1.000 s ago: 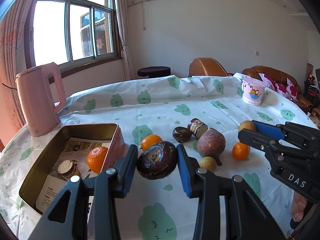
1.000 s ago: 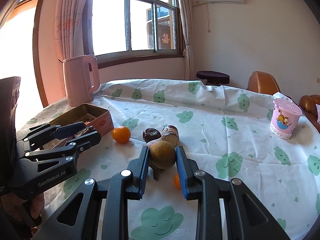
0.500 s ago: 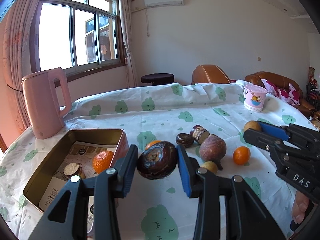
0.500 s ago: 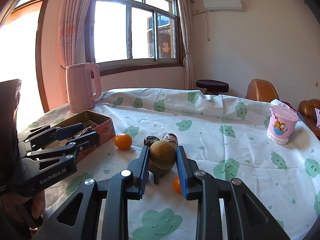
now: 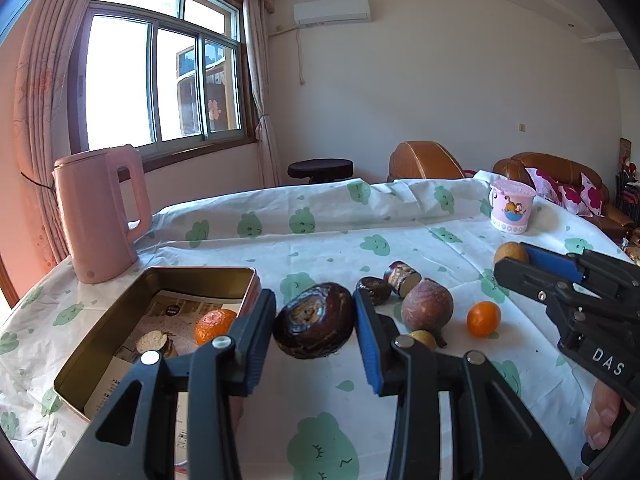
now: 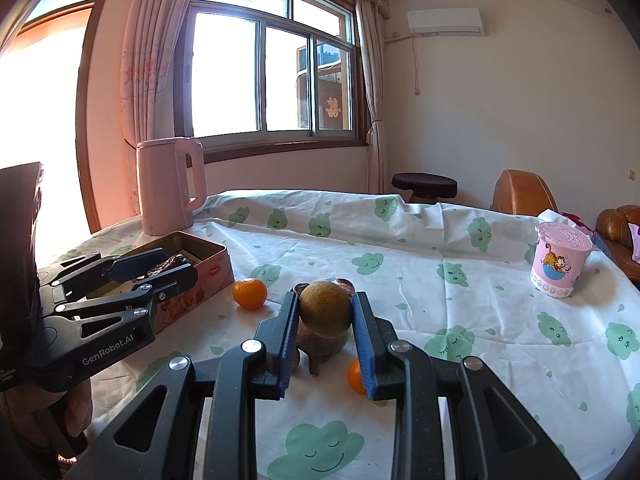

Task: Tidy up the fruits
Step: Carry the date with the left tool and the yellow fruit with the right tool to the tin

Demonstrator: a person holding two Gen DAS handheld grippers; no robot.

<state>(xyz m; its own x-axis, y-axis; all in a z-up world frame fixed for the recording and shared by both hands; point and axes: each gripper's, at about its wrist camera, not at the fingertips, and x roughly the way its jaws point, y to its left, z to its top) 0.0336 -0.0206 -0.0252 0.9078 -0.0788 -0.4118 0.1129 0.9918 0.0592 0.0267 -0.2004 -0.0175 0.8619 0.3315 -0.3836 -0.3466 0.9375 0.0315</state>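
- Left wrist view: the left gripper [image 5: 314, 322] is clamped on a dark brown fruit [image 5: 313, 321], held in the air just right of the open tin box [image 5: 120, 320].
- The tin's near right corner sits just beside the left finger; inside lie an orange [image 5: 214, 325] and a cut brown piece [image 5: 154, 342] on printed paper whose writing is too small to read.
- Bare tablecloth [image 5: 320, 240] stretches beyond the fruit toward the far edge.
- On the cloth to the right: a purple round fruit [image 5: 427, 307], a small orange [image 5: 483, 319], a small yellowish fruit [image 5: 423, 337] and two dark pieces [image 5: 390, 282].
- The right gripper [image 5: 516, 260] reaches in from the right, marked "DAS", with a tan fruit [image 5: 510, 253] at its tips.
- A pink kettle [image 5: 98, 214] stands behind the tin; a pink cup [image 5: 511, 206] stands far right.
- Right wrist view: the right gripper [image 6: 326, 310] is closed on the tan fruit [image 6: 326, 308], above the purple fruit [image 6: 320, 340].
- An orange [image 6: 250, 293] lies between it and the tin [image 6: 200, 276].
- The left gripper [image 6: 168, 268], marked "GenRobot.AI", hovers by the tin's near side with the dark fruit between its fingers.
- Open cloth lies to the right, up to the pink cup [image 6: 560, 258].
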